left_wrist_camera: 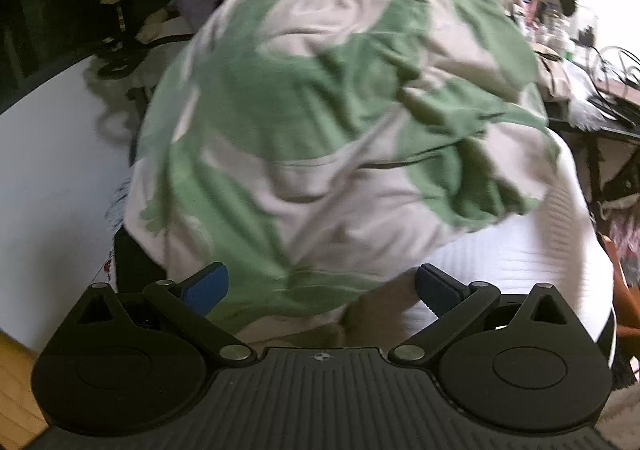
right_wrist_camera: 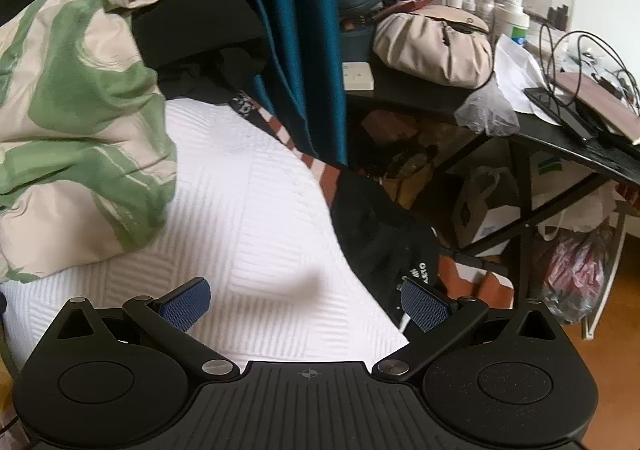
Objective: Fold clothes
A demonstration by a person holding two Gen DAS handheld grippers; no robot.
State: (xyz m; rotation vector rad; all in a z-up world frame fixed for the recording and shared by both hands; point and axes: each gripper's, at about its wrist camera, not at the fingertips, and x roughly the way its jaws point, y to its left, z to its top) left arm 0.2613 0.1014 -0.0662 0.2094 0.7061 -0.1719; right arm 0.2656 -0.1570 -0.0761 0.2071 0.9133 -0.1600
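A crumpled green and cream patterned garment (left_wrist_camera: 328, 121) fills most of the left wrist view, heaped on a white textured bedspread (left_wrist_camera: 520, 250). My left gripper (left_wrist_camera: 322, 286) is open, its blue pads wide apart at the garment's near edge, with cloth lying between them but not pinched. In the right wrist view the same garment (right_wrist_camera: 76, 109) sits at the left on the bedspread (right_wrist_camera: 248, 217). My right gripper (right_wrist_camera: 304, 304) is open over bare bedspread, to the right of the garment and apart from it.
A teal curtain (right_wrist_camera: 288, 29) hangs behind the bed. A cluttered black desk (right_wrist_camera: 560, 137) with bottles, cables and a beige pouch (right_wrist_camera: 432, 45) stands at the right, with bags beneath it. Dark clothes (right_wrist_camera: 376, 234) lie off the bed's edge. A white wall (left_wrist_camera: 48, 153) is at the left.
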